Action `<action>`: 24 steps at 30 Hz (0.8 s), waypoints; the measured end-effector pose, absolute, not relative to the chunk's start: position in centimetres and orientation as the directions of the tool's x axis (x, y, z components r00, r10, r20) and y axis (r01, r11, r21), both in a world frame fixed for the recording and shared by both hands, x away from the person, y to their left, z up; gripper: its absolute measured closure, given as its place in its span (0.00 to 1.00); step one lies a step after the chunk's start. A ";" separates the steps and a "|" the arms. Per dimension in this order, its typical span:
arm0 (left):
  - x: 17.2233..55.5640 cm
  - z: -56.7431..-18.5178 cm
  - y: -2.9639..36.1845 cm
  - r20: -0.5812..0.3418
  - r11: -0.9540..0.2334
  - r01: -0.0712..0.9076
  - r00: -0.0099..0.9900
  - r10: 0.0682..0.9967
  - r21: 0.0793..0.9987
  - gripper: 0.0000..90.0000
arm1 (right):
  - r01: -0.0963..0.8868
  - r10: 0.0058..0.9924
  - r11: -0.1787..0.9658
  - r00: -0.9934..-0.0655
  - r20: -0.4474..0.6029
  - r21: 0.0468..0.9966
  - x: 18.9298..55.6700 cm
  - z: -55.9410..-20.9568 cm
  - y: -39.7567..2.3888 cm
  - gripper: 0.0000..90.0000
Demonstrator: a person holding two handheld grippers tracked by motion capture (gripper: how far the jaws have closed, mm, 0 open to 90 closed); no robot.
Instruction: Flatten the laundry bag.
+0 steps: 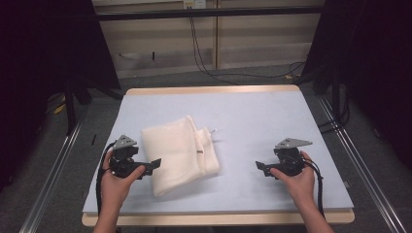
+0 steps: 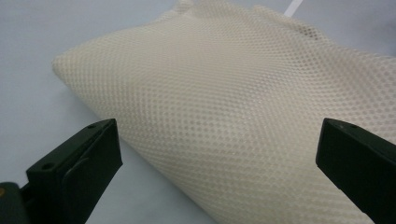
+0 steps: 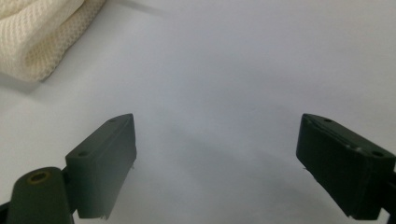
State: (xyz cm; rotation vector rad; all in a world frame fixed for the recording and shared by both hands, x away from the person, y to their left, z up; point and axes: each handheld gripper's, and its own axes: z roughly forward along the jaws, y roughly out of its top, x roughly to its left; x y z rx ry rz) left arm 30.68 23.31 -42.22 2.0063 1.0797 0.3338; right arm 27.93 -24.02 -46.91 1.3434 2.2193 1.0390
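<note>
Folded mesh cloth [image 1: 180, 153] on desk [image 1: 252, 121]: light, limp, snag-prone; pinch near-left corner. Left claw [image 2: 217, 154] wide, right claw [image 3: 217, 158] wide, both empty.

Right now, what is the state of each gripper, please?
Left gripper: open, empty, jaws facing the folded mesh cloth.
Right gripper: open, empty, over the bare table.

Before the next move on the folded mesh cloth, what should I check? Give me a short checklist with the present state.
1. Left hand-held gripper open: ok.
2. Right hand-held gripper open: ok.
3. Cream folded mesh cloth lies flat on the light blue table mat: ok.
4. Cloth in front of the left jaws: ok.
5. Nothing between the right jaws: ok.
6. How many layers the cloth has: cannot tell.
</note>
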 end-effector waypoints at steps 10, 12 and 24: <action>30.5 -42.1 21.1 -0.177 -0.312 0.578 0.636 0.751 0.754 0.00 | 0.589 0.840 0.323 -0.538 0.062 0.741 28.0 -46.5 -22.4 0.13; 30.3 -42.0 20.6 -0.177 -0.326 0.571 0.654 0.735 0.754 0.00 | 0.585 0.833 0.335 -0.550 0.058 0.739 28.1 -46.6 -21.7 0.13; 29.6 -42.3 16.9 -0.189 -0.411 0.554 0.733 0.654 0.724 0.00 | 0.566 0.796 0.340 -0.599 0.091 0.751 28.4 -46.4 -19.8 0.16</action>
